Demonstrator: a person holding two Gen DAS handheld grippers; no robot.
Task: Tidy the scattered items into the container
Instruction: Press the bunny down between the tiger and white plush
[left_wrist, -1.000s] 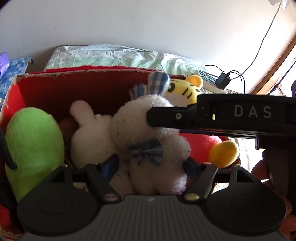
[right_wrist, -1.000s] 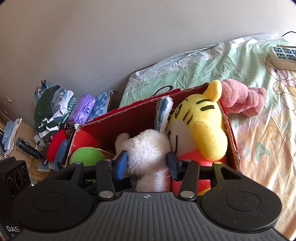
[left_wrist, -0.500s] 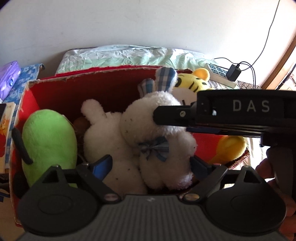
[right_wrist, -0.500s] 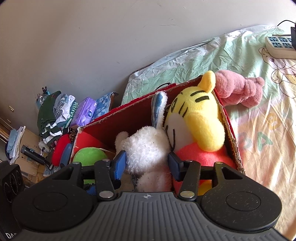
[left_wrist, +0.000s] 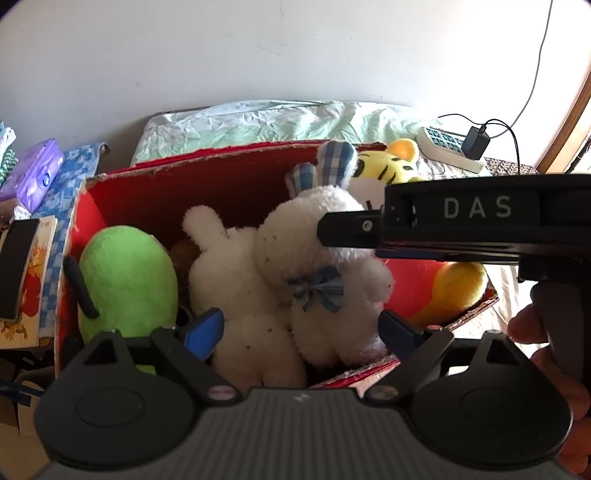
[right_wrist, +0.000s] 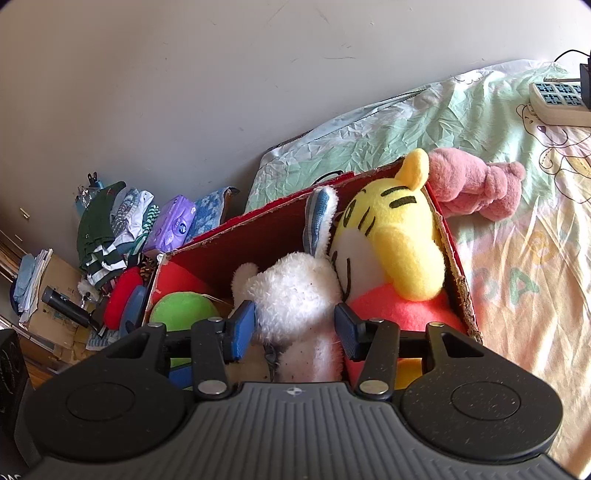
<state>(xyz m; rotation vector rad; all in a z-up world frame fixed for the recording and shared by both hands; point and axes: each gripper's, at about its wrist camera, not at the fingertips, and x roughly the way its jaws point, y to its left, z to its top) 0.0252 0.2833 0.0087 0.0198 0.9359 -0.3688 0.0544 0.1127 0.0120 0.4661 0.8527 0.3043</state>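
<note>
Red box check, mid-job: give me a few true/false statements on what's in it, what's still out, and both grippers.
1. The white bunny lies inside the red box. True.
2. The pink plush is in the box. False: it lies on the bedsheet outside it.
3. The left gripper is clamped on the bunny. False: its jaws are open.
4. The tiger plush sits at the box end nearest the pink plush. True.
5. The right gripper is open. True.
</note>
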